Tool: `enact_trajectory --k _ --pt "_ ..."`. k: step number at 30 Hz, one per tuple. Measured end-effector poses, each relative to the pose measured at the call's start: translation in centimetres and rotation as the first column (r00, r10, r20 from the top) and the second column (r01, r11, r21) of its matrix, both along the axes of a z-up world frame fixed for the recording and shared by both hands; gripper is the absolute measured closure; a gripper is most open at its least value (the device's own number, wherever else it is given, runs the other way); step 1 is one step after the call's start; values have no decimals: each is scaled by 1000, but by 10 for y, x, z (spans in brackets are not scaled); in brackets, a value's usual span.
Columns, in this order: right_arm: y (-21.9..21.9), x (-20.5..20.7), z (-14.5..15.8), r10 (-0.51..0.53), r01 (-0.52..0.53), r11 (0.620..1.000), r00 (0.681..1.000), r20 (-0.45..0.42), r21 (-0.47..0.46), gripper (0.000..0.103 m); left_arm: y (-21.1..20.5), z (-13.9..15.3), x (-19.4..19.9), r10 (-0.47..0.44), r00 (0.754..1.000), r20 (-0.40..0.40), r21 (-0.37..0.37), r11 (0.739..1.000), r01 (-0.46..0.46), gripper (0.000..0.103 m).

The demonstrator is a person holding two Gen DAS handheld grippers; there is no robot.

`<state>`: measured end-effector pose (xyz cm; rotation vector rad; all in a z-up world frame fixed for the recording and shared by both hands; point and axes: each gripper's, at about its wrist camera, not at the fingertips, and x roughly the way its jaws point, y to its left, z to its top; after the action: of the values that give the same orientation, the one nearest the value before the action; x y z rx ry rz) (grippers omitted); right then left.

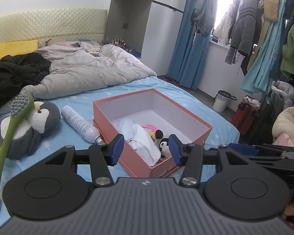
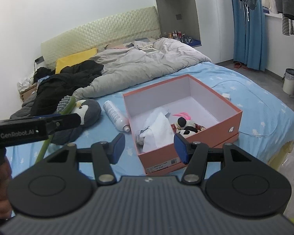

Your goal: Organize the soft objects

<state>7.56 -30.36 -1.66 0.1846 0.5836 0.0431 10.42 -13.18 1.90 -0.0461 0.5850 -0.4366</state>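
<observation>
Left of the box (image 2: 186, 117), the penguin (image 1: 29, 125) is lying on the bed (image 2: 254, 107) under a brush (image 1: 9, 135); both grippers (image 1: 146, 148) (image 2: 150, 147) are hovering with jaws released, needing 1 to clear that brush before pinching plush.

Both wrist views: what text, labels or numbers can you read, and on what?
"GenRobot.AI": side of the left gripper.
Label on the orange box: print and code, too blurred to read.
White spray can: small print, unreadable.
Nothing else legible.
</observation>
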Motion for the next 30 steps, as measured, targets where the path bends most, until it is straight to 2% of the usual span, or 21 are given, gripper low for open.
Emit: enact_trajectory --k 11,12,14,16,18,20,21,30 --pt "-3 -1 0 -25 26 999 999 20 -37 45 5 -3 4 20 1000 -16 8 1000 -20 46" --pt "-4 0 1 -25 26 999 999 21 -38 45 5 -2 4 20 1000 -17 8 1000 -20 45" --pt "-5 0 1 -27 28 999 999 27 -40 45 5 -1 4 26 1000 -10 11 1000 -26 34" --pt "-6 2 1 -29 30 999 999 26 -40 41 6 0 3 33 999 2 6 999 -33 15" --pt "-8 2 1 -28 30 999 999 29 -40 16 9 1 4 35 999 7 -1 999 -35 8" --pt "-7 1 2 -30 33 998 999 44 -60 12 10 1 5 37 999 -2 -2 999 -37 6" --pt "-7 1 2 -35 38 997 998 44 -71 6 11 1 6 42 999 -8 0 999 -42 5" --pt "-7 2 0 -54 56 996 998 32 -68 6 8 0 3 58 998 -5 46 997 -58 0"
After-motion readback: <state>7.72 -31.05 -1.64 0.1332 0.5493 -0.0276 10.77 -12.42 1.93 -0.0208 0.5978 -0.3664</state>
